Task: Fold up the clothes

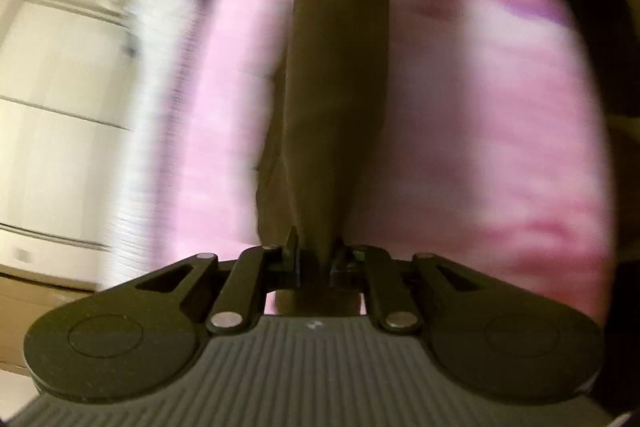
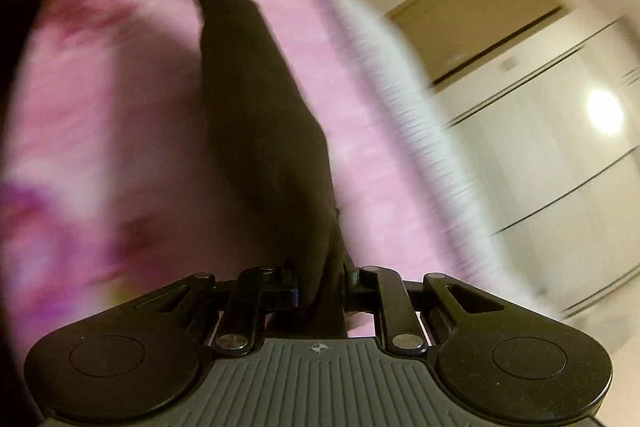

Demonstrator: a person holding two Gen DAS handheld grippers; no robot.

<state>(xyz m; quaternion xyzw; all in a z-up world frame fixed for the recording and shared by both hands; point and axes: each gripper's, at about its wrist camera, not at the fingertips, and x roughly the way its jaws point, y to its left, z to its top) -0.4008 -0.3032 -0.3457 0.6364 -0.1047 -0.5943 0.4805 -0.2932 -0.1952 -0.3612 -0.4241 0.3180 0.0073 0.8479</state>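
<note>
A: Left gripper (image 1: 316,259); its fingers are drawn together on one end of a dark garment (image 1: 336,87); right gripper (image 2: 320,279), fingers likewise clamped on the other end; the cloth runs taut as a narrow band from one gripper to the other, in the air above a pink bedspread (image 1: 460,107).

B: Hazards from here?

A: The band is bunched rather than spread, so a fold laid now would likely trap creases; heavy motion blur suggests a fast swing, and a small pinch could slip under that pull; a dropped end would fall on the bed in a heap.

B: What does each view add?

A: Right wrist view: the opposite gripper's open frame at the garment's far end, a white fringe (image 2: 404,99) along the bedspread's edge, pale wardrobe doors (image 2: 552,147); left wrist view: a darker magenta patch (image 1: 548,239) toward the bedspread's right side; only a dark scrap of the far gripper shows.
</note>
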